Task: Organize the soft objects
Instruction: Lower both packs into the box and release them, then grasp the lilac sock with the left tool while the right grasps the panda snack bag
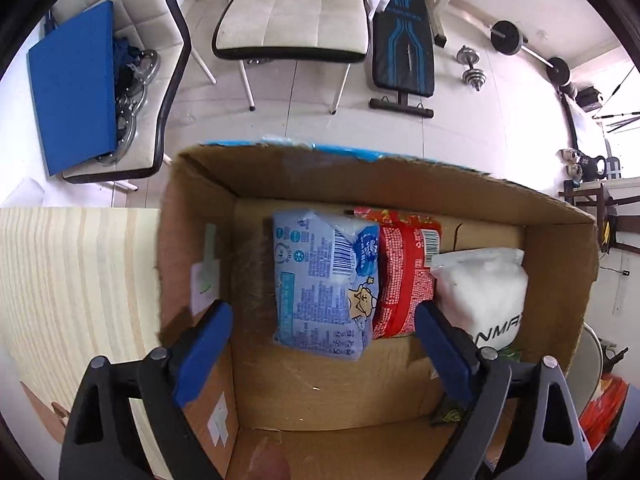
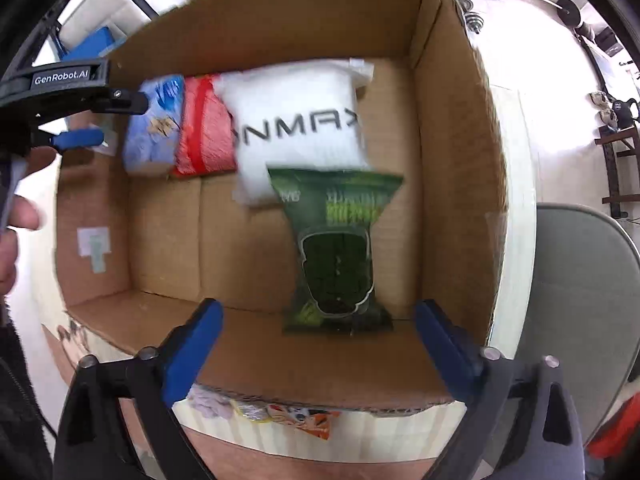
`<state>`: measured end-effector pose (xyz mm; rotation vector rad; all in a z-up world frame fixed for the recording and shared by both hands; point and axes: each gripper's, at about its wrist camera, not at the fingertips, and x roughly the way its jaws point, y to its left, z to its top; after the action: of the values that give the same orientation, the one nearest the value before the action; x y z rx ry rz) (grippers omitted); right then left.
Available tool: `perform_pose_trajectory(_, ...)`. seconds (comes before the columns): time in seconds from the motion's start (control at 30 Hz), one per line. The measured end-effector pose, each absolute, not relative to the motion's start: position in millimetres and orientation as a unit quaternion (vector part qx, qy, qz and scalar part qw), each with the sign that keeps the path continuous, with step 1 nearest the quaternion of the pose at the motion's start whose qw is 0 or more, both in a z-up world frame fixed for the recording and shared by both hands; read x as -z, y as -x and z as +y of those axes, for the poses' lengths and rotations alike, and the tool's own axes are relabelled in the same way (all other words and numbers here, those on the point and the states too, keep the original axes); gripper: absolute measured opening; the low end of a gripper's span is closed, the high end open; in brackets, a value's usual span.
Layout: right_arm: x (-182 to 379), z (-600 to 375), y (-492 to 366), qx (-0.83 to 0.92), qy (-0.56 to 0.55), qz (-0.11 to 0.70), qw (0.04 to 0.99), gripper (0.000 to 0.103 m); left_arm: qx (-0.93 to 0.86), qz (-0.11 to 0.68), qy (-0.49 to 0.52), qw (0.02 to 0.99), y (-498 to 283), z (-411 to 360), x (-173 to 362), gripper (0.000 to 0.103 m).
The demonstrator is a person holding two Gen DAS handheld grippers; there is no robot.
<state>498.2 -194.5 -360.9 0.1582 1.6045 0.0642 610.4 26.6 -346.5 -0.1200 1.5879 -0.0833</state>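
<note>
An open cardboard box (image 1: 200, 208) holds a light blue pack (image 1: 324, 284), a red pack (image 1: 404, 280) and a white bag with black letters (image 1: 480, 292), side by side along its far wall. My left gripper (image 1: 322, 340) hangs open above the blue pack, pads clear of it. In the right wrist view the box (image 2: 452, 160) also holds a blurred green packet (image 2: 336, 248), in front of the white bag (image 2: 296, 120). My right gripper (image 2: 318, 348) is open above the box's near wall, and the green packet is free of its pads.
The box sits on a pale wooden table (image 1: 72, 280). White chairs (image 1: 292, 12), a blue cushion (image 1: 72, 84), a weight bench (image 1: 404, 40) and dumbbells (image 1: 472, 68) stand beyond. Colourful packets (image 2: 296, 416) lie outside the near wall. A grey chair (image 2: 580, 300) is at right. A hand (image 2: 16, 220) is at left.
</note>
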Motion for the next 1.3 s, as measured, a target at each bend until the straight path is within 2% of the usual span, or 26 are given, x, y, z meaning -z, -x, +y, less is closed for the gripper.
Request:
perform_pose_trajectory(0.1, 351, -195, -501, -0.019, -0.070, 0.711, 0.699, 0.099, 0.037, 0.706, 0.049, 0.705, -608, 30, 338, 0.094)
perform_pose_trajectory(0.17, 345, -196, -501, -0.008, -0.063, 0.706, 0.705, 0.100, 0.038, 0.700, 0.046, 0.711, -602, 33, 329, 0.099)
perform_pose_trajectory(0.37, 325, -192, -495, 0.012, -0.050, 0.681, 0.730, 0.103, 0.041, 0.664, 0.031, 0.746, -575, 39, 286, 0.100)
perform_pose_trajectory(0.6, 282, -188, -468, 0.002, -0.062, 0.641, 0.765, 0.103, 0.040, 0.605, -0.028, 0.795, -501, 38, 219, 0.100)
perform_pose_trajectory(0.8, 251, -178, -415, -0.001, -0.037, 0.588, 0.808, 0.103, 0.006, 0.578, -0.021, 0.816, -431, 58, 200, 0.100)
perform_pose_trajectory(0.87, 252, -182, -395, -0.018, -0.079, 0.585, 0.807, 0.103, -0.006, 0.586, -0.008, 0.810, -409, 65, 209, 0.100)
perform_pose_trajectory(1.0, 286, -191, -353, -0.027, -0.144, 0.616, 0.774, 0.103, 0.002, 0.644, 0.037, 0.764, -373, 73, 264, 0.097)
perform_pose_trajectory(1.07, 313, -193, -337, -0.031, -0.166, 0.632, 0.756, 0.103, 0.001, 0.670, 0.045, 0.741, -365, 75, 295, 0.076)
perform_pose_trajectory(1.1, 327, -193, -330, -0.027, -0.171, 0.645, 0.745, 0.103, 0.005, 0.686, 0.046, 0.726, -362, 72, 313, 0.070)
perform_pose_trajectory(1.13, 343, -193, -324, -0.025, -0.177, 0.657, 0.732, 0.101, 0.009, 0.699, 0.044, 0.713, -361, 69, 330, 0.068)
perform_pose_trajectory(1.23, 380, -194, -312, -0.019, -0.188, 0.679, 0.709, 0.082, 0.038, 0.724, 0.063, 0.686, -362, 54, 369, 0.069)
perform_pose_trajectory(1.3, 396, -194, -307, -0.014, -0.190, 0.687, 0.701, 0.077, 0.048, 0.736, 0.077, 0.671, -365, 44, 392, 0.070)
